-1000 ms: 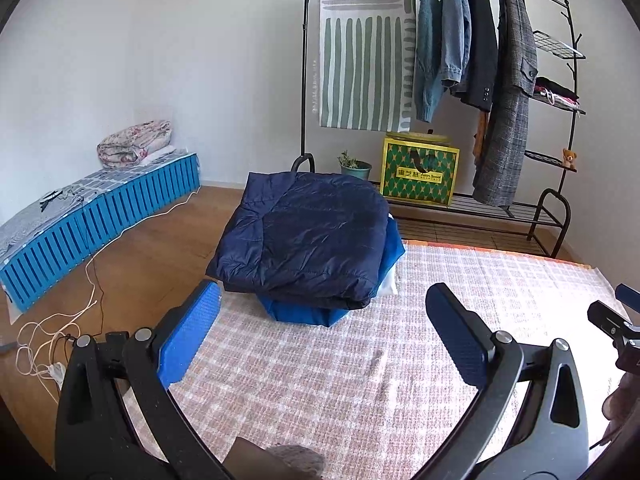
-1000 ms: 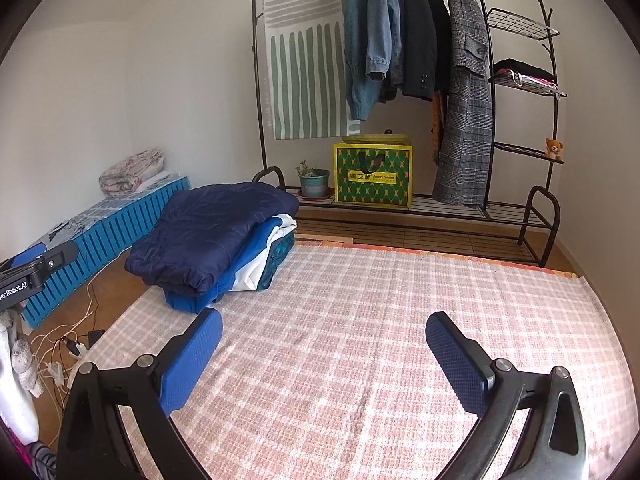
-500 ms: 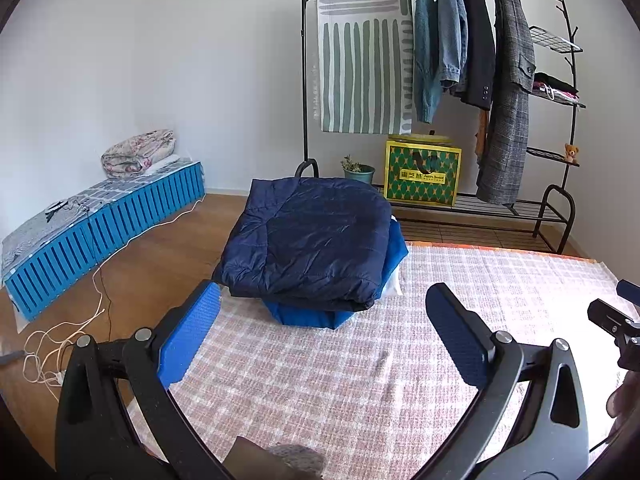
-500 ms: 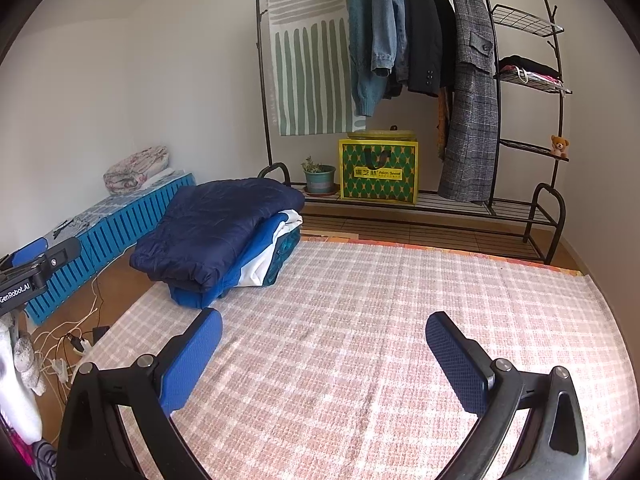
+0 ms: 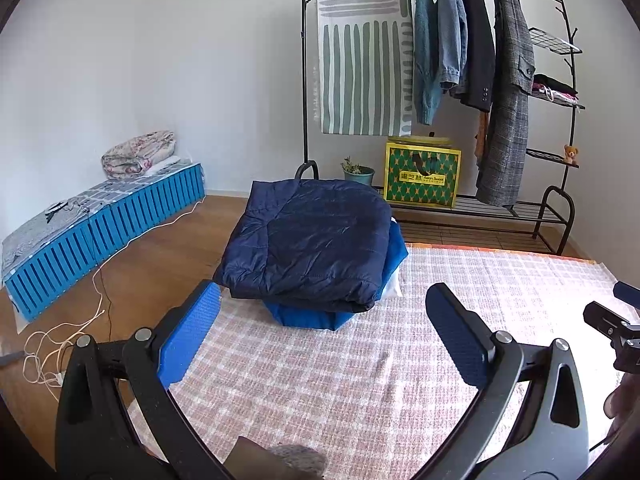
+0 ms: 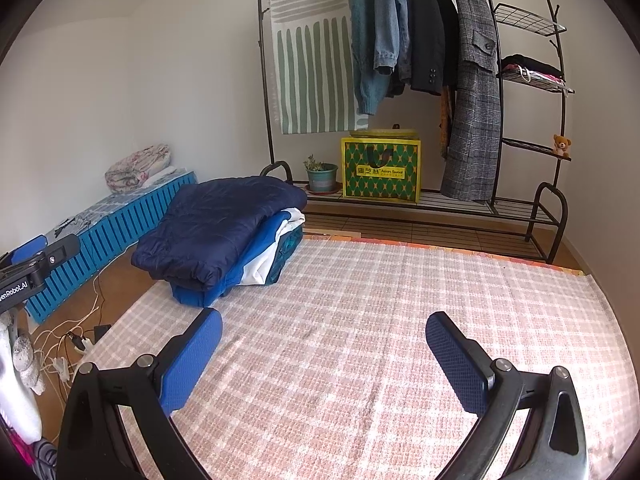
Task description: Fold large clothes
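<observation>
Navy quilted padded jacket (image 5: 308, 244), folded flat, tops a neat pile of folded garments (image 6: 256, 256) at the far-left corner of the pink checked woven rug (image 6: 380, 320). The left gripper (image 5: 320, 336) and right gripper (image 6: 320, 356) both hover with jaws apart, empty. Folding looks finished; no loose garment lies on the rug.

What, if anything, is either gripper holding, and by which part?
Nothing. The left gripper and right gripper are both open and empty above the checked rug.
</observation>
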`<state>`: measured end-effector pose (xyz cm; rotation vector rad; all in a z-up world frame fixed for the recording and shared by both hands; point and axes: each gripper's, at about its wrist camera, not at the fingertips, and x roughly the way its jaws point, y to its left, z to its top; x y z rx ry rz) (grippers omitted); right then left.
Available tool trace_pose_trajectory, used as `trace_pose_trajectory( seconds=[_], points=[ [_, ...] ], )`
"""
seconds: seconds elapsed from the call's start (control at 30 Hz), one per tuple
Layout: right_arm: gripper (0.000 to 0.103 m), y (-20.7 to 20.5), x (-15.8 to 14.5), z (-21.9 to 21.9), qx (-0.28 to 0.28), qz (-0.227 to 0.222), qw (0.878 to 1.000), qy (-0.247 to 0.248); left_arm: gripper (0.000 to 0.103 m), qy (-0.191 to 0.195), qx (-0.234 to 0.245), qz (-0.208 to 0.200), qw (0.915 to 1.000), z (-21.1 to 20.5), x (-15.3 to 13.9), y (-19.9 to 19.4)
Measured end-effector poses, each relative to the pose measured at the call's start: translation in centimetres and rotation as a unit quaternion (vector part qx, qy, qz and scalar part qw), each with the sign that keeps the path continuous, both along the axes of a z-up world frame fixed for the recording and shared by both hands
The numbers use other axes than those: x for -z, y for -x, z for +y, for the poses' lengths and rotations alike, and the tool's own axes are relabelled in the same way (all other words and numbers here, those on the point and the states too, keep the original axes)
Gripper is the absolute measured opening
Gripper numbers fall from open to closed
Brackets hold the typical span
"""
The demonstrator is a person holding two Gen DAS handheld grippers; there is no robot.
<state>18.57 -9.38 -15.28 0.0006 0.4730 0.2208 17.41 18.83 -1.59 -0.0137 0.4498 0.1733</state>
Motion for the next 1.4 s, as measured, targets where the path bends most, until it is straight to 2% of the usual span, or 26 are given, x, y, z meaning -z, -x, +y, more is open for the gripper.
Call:
trace_pose_trajectory(
  seconds=[1.4],
  points=[
    [0.103, -0.09, 0.59, 0.41, -0.001, 0.002, 1.0, 0.001, 0.103, 0.0, -0.003, -0.001, 1.0, -0.21, -0.4, 0.48]
  ],
)
